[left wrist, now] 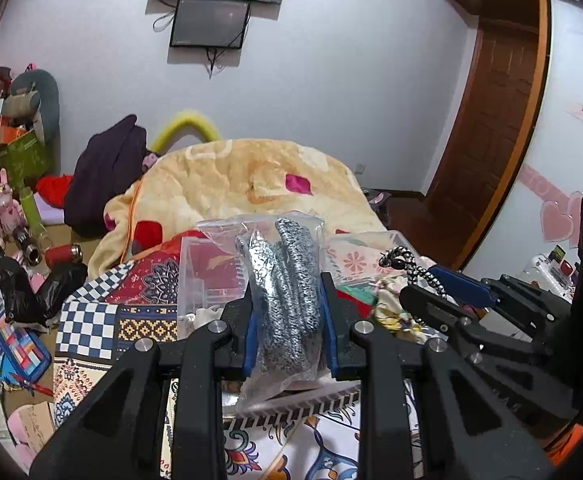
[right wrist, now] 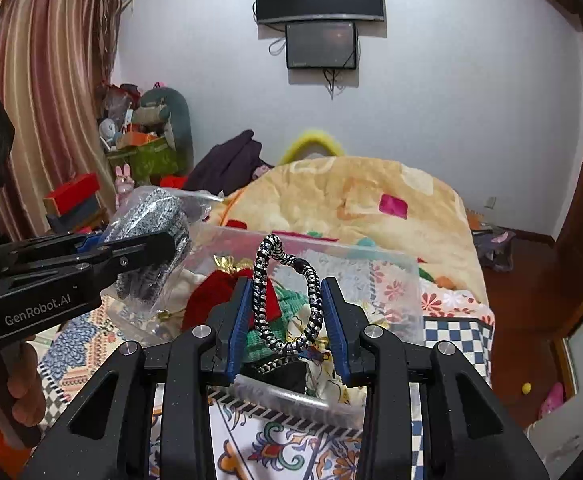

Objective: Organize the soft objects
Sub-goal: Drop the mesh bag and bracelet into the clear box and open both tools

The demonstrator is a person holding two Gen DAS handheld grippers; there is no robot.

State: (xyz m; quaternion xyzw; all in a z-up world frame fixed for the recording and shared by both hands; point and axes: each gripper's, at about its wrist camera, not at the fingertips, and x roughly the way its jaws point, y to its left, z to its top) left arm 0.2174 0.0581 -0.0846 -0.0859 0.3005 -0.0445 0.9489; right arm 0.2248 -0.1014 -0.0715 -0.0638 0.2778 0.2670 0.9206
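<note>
My left gripper (left wrist: pixel 287 292) is shut on a clear plastic bag of speckled grey knit fabric (left wrist: pixel 285 280) and holds it upright above the bed; it also shows at the left of the right wrist view (right wrist: pixel 147 236). My right gripper (right wrist: pixel 287 308) is shut on a black-and-white braided cord loop (right wrist: pixel 287 300), which rises between the blue pads above a clear plastic bin (right wrist: pixel 403 280). That bin holds red, green and floral soft items. The cord also shows in the left wrist view (left wrist: pixel 407 264), to the right of the bag. A second clear bin (left wrist: pixel 195 276) stands behind the bag.
A patterned patchwork sheet (left wrist: pixel 91 320) covers the bed and a yellow floral quilt (left wrist: pixel 251 176) is heaped behind the bins. A cluttered floor with boxes and toys (left wrist: pixel 15 200) lies to the left. A wooden door (left wrist: pixel 491 128) stands to the right.
</note>
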